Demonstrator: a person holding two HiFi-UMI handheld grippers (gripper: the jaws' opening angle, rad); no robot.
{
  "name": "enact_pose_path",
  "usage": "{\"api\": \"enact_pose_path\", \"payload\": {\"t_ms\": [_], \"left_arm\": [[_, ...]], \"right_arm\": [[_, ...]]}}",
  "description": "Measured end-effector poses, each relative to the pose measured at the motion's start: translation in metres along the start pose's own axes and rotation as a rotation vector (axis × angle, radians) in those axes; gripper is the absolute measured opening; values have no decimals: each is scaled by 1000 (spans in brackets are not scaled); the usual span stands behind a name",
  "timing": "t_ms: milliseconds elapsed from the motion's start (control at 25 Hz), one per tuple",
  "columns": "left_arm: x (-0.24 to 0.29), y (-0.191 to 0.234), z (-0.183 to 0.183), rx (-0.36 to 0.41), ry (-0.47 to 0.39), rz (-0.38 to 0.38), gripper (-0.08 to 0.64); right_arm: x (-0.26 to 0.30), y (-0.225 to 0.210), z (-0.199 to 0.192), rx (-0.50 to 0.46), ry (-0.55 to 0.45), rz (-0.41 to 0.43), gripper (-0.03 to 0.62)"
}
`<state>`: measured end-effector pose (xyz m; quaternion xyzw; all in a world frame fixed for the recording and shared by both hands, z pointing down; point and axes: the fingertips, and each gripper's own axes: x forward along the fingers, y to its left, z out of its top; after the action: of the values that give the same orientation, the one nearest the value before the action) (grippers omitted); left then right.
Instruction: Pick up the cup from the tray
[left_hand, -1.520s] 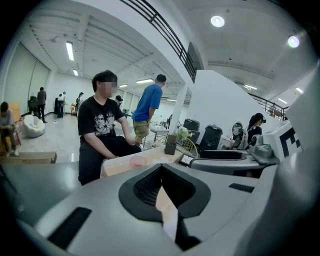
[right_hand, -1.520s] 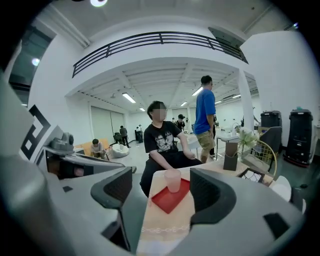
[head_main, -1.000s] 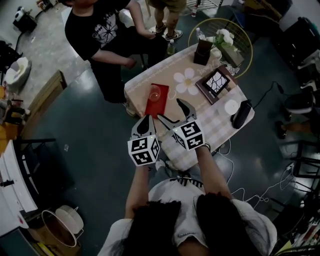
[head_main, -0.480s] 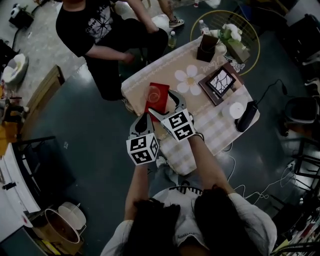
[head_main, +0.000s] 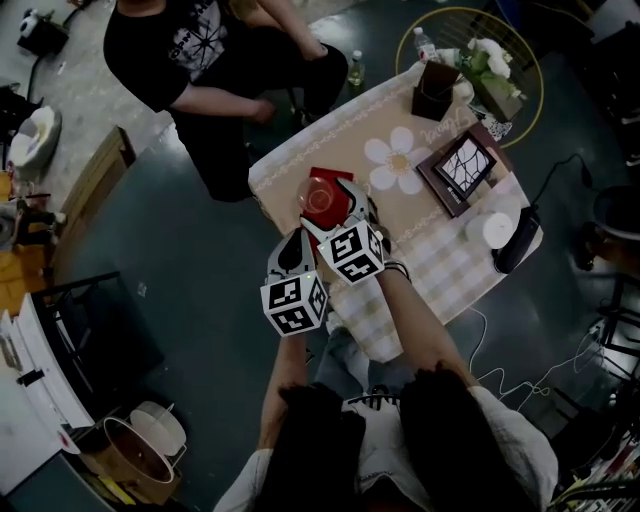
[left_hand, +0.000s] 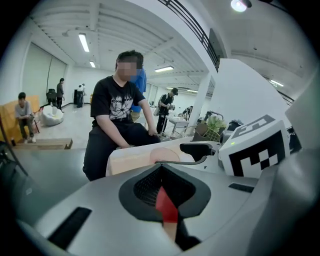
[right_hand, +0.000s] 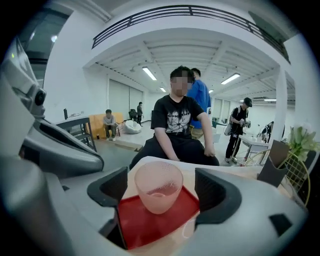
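A pink see-through cup (right_hand: 158, 186) stands upright on the red tray (right_hand: 150, 222); from the head view the cup (head_main: 320, 194) and tray (head_main: 322, 177) sit at the left end of the cloth-covered table (head_main: 420, 235). My right gripper (right_hand: 161, 192) is open, with one dark finger on each side of the cup and a small gap on both. In the head view this right gripper (head_main: 330, 207) reaches over the tray. My left gripper (left_hand: 162, 175) is shut on nothing and hangs at the table's near edge, just left of the right one (head_main: 291, 250).
A person in a black T-shirt (head_main: 165, 50) sits at the table's far side, hands near its edge. Further right on the table are a framed picture (head_main: 463, 166), a dark box with flowers (head_main: 436, 94), a white disc (head_main: 493, 230) and a black object (head_main: 517, 243).
My right gripper has moved forward over the tray, and its open jaws now flank the cup. The left gripper has stayed shut near the table's edge.
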<state>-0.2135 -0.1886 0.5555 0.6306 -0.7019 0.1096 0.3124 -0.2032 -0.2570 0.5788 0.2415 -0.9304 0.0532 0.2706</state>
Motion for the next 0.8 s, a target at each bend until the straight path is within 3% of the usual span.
{"api": "enact_pose_path", "payload": {"t_ms": [120,280,600,800], "left_arm": [[8,3,-3,12,5,9,6],[16,13,-10,5,24,19,6],[14,19,-13,-80,23,33,6],[13,17,-11,-66,27,26,6]], "right_arm": [[14,-2,-4,30,8,-7,403],[29,6,-15,8,71,68,402],[42,3,-24,-50,115,56,397],[37,2,-20,-47,97,37,393]]}}
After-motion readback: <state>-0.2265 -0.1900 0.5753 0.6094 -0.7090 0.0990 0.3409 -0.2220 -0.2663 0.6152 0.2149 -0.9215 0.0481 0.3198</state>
